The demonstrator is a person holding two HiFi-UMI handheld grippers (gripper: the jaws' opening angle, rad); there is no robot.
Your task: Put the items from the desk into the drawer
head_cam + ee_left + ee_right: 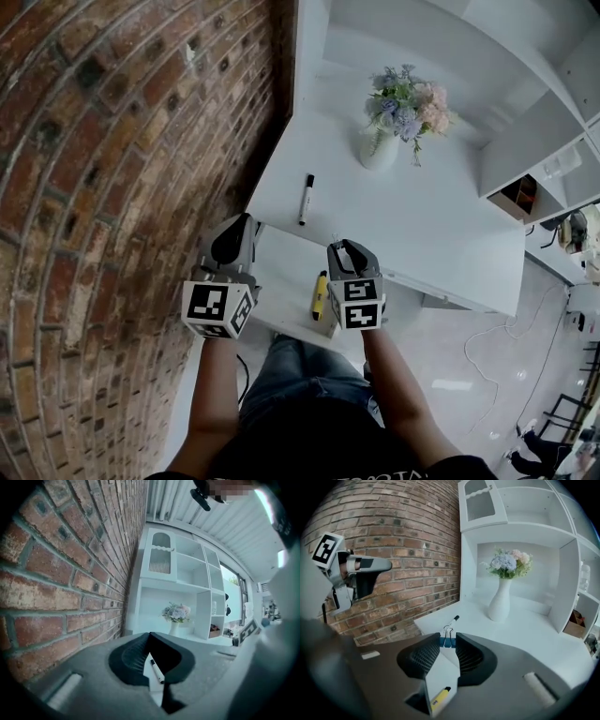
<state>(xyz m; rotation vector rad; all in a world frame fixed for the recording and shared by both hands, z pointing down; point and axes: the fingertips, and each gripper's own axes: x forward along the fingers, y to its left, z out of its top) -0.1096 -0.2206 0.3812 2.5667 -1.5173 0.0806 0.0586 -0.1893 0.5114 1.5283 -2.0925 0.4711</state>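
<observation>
My right gripper [448, 638] is shut on a small blue binder clip [448, 641] with wire handles, held above the open white drawer [279, 272] at the desk's front. A yellow highlighter [321, 295] lies inside that drawer, seen again as the highlighter [439, 696] under the jaws. A black-capped white marker [306, 199] rests on the white desk [441, 225] beyond both grippers. My left gripper [246, 223] hovers at the drawer's left edge by the brick wall, its jaws shut with nothing between them; the marker [157, 671] shows below its tips.
A white vase of flowers [382, 145] stands at the back of the desk. White shelving [525, 150] rises behind and to the right, with a brown item in one cubby. A brick wall [112, 187] bounds the left side.
</observation>
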